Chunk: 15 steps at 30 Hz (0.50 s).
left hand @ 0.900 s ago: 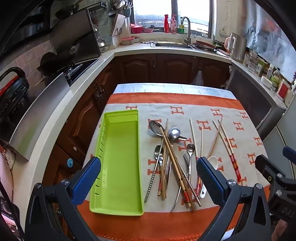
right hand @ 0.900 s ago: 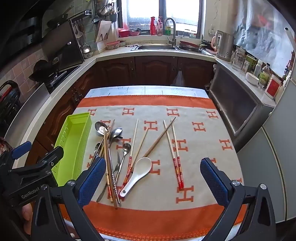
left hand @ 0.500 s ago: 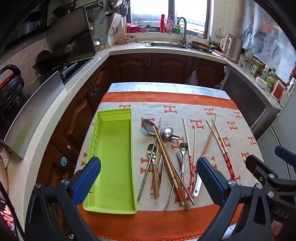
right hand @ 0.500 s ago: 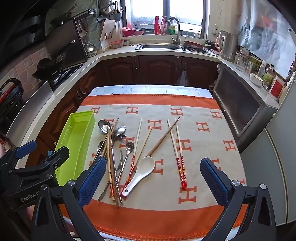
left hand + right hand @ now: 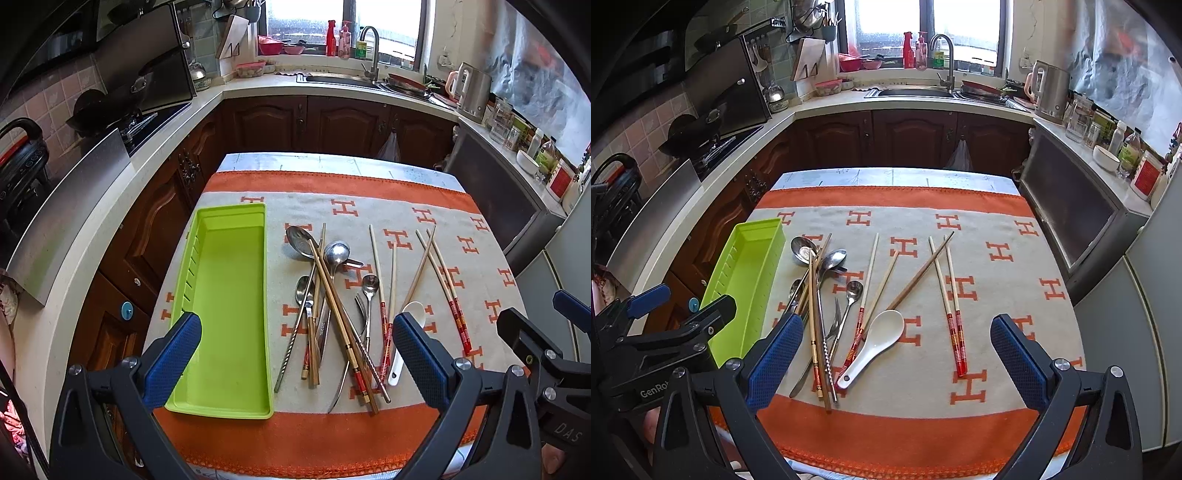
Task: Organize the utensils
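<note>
Jaws wide apart on left gripper [image 5: 297,352] and right gripper [image 5: 897,354], both empty; utensil pile [image 5: 332,306] centre frame beside green tray [image 5: 229,295].

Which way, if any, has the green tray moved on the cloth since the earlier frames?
No. The green tray has its far right corner still beside the same orange H motif; the slight shift in frame is camera motion.

Glossy lime plastic is seen on the tray [image 5: 236,295]; shiny polished metal on the spoons [image 5: 334,254]; pale matt wood on the chopsticks [image 5: 871,266]; smooth glazed white on the soup spoon [image 5: 875,341]; woven matt cloth [image 5: 997,295] underneath.
</note>
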Each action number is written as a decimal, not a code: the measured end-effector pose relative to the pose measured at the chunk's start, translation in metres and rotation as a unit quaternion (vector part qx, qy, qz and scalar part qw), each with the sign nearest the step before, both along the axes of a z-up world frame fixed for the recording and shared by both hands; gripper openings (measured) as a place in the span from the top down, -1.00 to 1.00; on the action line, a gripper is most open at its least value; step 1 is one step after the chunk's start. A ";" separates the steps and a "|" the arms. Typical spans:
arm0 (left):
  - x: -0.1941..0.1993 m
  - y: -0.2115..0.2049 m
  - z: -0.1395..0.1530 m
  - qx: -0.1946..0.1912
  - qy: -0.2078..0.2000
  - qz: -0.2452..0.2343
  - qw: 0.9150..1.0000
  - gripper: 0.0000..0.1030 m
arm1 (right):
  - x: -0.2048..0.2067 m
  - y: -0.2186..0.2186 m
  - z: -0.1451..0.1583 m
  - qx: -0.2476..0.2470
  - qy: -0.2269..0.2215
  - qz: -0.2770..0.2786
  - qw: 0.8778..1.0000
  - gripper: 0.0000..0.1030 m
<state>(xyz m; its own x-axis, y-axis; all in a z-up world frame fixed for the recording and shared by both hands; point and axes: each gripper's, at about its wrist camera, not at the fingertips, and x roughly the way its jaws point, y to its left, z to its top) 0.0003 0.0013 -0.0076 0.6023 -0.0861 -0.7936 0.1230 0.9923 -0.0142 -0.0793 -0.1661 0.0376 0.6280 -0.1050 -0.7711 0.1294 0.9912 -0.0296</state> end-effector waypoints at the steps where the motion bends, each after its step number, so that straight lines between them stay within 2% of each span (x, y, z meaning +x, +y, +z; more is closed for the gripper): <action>1: 0.000 0.000 0.000 0.000 0.000 0.000 1.000 -0.98 | 0.000 0.000 0.000 0.000 0.000 0.000 1.000 -1.00; 15: -0.002 -0.002 -0.005 0.001 0.005 0.001 1.000 -0.98 | 0.000 0.002 -0.004 0.000 0.003 0.003 1.000 -1.00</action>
<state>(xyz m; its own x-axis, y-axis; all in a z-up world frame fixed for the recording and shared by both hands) -0.0012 -0.0012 -0.0124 0.5952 -0.0831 -0.7993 0.1212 0.9925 -0.0130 -0.0797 -0.1645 0.0334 0.6239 -0.1013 -0.7749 0.1235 0.9919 -0.0302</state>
